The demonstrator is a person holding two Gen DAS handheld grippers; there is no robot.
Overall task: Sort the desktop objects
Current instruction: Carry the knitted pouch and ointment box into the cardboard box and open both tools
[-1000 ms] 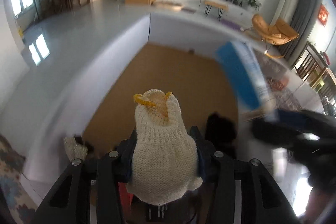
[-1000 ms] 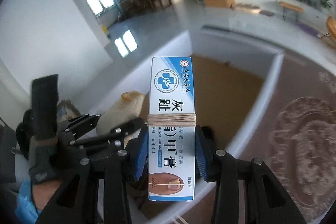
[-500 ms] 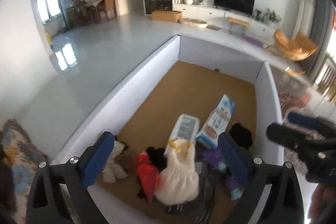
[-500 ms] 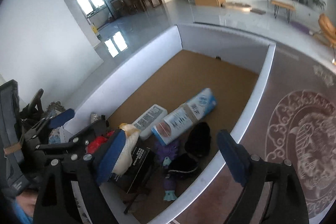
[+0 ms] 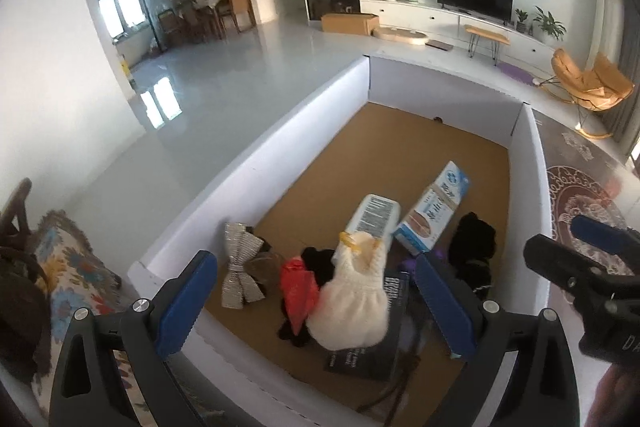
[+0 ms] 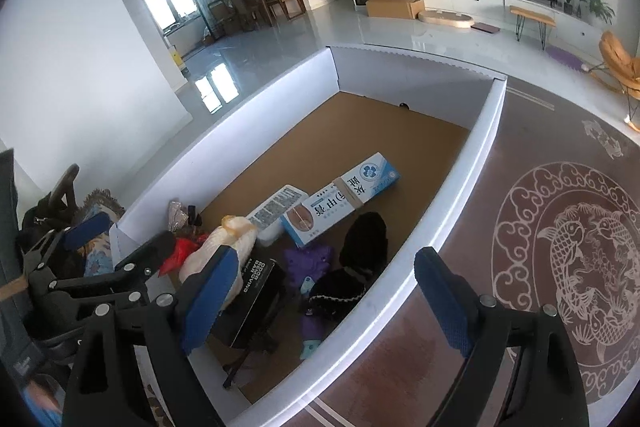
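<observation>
The left hand-held gripper (image 5: 316, 303) hangs above the white-walled box (image 5: 256, 163), pads spread wide with nothing between them; the cream knitted pouch (image 5: 356, 303) lies below on the heap, where sorted things collect. From the right wrist view, the right hand-held gripper (image 6: 320, 299) is likewise apart and empty over the box's near corner, the blue-and-white carton (image 6: 340, 203) resting flat on the cardboard floor inside.

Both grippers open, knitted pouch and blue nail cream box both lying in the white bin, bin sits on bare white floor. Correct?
Not quite: the white bin sits on a brown patterned rug, as the right wrist view shows. The rest holds: left gripper and right gripper open, knitted pouch and blue nail cream box inside.
</observation>
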